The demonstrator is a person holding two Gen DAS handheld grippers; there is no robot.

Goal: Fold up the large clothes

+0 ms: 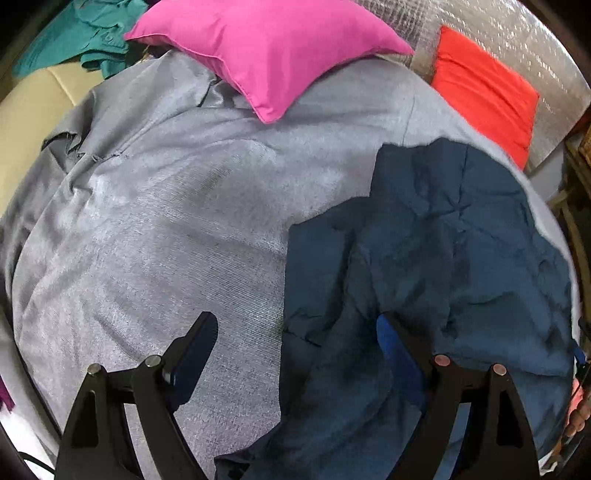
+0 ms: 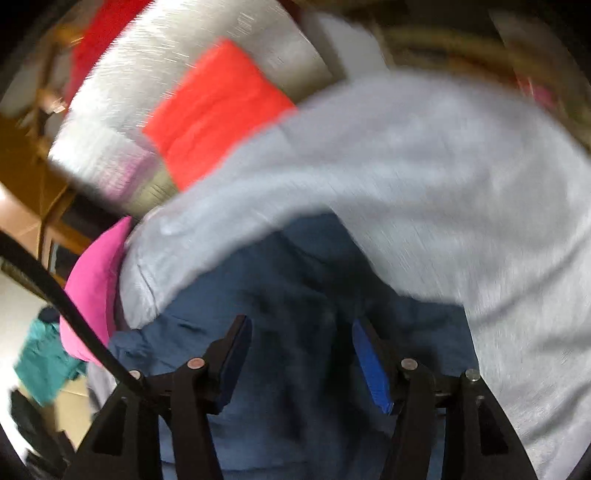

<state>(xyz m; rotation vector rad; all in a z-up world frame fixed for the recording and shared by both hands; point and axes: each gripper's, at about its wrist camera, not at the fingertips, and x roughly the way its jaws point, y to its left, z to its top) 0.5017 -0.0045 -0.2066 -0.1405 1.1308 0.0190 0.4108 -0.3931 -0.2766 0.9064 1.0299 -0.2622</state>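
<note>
A dark blue garment (image 1: 424, 266) lies crumpled on a grey cloth-covered surface (image 1: 166, 221), to the right in the left wrist view. My left gripper (image 1: 295, 328) is open above the garment's left edge, one finger over the grey cloth, the other over the blue fabric. In the blurred right wrist view the blue garment (image 2: 295, 295) lies straight ahead, and my right gripper (image 2: 301, 343) is open just above it. Neither gripper holds anything.
A pink cushion (image 1: 266, 48) and an orange-red cushion (image 1: 484, 92) lie at the far side of the grey cloth. A teal garment (image 1: 85, 33) lies at the far left on a beige surface (image 1: 29, 118). A black cable (image 2: 74, 314) crosses the right wrist view.
</note>
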